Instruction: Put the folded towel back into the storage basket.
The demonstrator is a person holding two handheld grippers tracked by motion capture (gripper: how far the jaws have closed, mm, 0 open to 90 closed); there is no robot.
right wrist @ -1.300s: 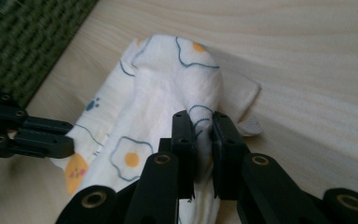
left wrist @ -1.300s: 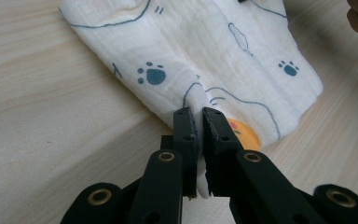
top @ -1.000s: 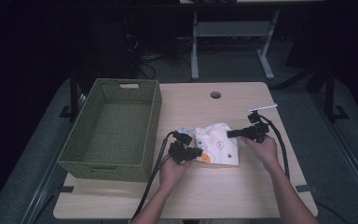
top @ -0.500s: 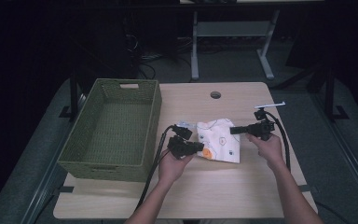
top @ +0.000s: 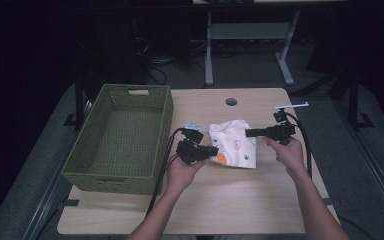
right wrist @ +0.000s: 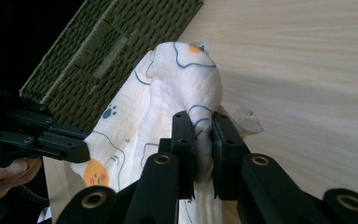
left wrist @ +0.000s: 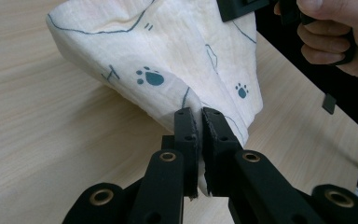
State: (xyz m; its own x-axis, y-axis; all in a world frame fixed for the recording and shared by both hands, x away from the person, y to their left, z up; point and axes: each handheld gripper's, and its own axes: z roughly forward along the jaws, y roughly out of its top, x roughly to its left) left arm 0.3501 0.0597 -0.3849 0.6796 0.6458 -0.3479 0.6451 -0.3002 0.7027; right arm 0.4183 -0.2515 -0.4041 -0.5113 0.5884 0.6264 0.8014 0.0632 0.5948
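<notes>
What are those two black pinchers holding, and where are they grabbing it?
Both hold the cream cotton cloth with blue paw prints. The left hand-held gripper pinches a gathered edge; the right hand-held gripper pinches a bunched fold on the opposite side.

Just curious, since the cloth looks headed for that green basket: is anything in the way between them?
Nothing visible. The printed cloth hangs between both tongs, and only bare table lies between it and the woven basket, whose near wall stands beside it.

Cloth btwn tongs, basket to left.
</notes>
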